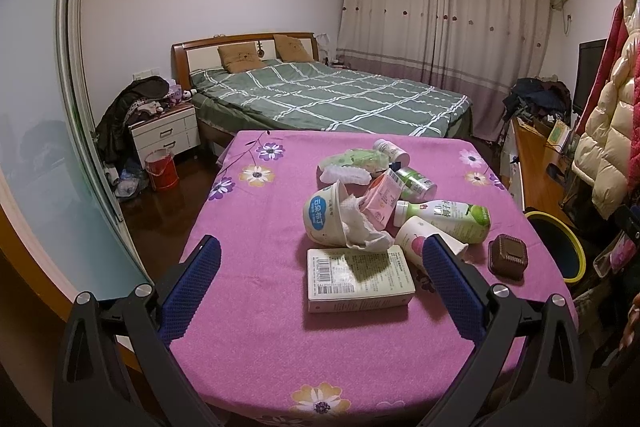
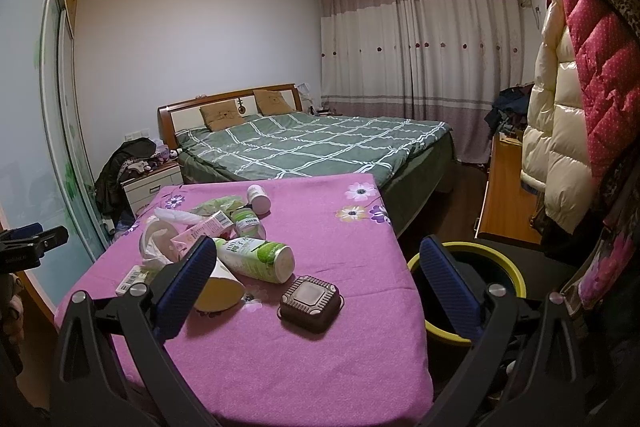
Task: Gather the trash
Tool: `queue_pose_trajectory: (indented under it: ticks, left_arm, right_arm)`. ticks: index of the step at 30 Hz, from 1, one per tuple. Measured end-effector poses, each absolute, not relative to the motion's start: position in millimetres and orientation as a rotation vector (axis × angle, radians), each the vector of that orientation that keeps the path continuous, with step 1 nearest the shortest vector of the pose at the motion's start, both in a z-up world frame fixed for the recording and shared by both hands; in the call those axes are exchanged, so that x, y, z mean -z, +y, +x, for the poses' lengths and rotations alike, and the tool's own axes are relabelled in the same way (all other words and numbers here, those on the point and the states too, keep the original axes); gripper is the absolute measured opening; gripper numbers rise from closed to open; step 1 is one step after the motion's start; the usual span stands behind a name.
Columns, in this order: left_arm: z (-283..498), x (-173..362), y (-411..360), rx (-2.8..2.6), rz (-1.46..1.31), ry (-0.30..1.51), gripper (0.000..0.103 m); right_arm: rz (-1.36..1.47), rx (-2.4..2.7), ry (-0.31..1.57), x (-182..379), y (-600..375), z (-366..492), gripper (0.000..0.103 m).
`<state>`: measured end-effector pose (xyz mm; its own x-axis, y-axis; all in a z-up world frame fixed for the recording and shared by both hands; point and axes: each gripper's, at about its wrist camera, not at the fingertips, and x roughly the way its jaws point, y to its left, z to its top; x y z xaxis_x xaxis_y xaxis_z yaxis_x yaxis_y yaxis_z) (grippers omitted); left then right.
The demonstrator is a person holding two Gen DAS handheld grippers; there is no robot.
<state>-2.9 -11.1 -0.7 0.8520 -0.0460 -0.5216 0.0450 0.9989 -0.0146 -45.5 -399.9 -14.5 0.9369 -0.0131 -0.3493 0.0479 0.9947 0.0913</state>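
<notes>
We see trash pile (image 1: 372,211) all on tabletop (image 1: 256,227), bin (image 2: 468,291) beside it. Left gripper (image 1: 320,267), right gripper (image 2: 316,287): fingers wide apart, holding nothing. Collecting not begun, we judge.

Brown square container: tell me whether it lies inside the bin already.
No, the brown square container sits on the purple tablecloth, beside the yellow-rimmed bin.
</notes>
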Motion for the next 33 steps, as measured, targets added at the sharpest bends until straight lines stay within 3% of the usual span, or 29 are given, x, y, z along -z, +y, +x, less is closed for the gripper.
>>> queue_pose_trajectory:
  ticks: [21, 33]
  left_arm:
    - [5.3, 3.9, -3.6, 0.016, 0.001, 0.544, 0.099]
    - [32.7, 10.9, 20.8, -0.038, -0.025, 0.553, 0.099]
  right_arm:
    - [0.103, 0.024, 0.384, 20.7, -399.4, -34.1, 0.097]
    - [0.107, -0.120, 0.501, 46.6, -354.2, 56.0, 0.097]
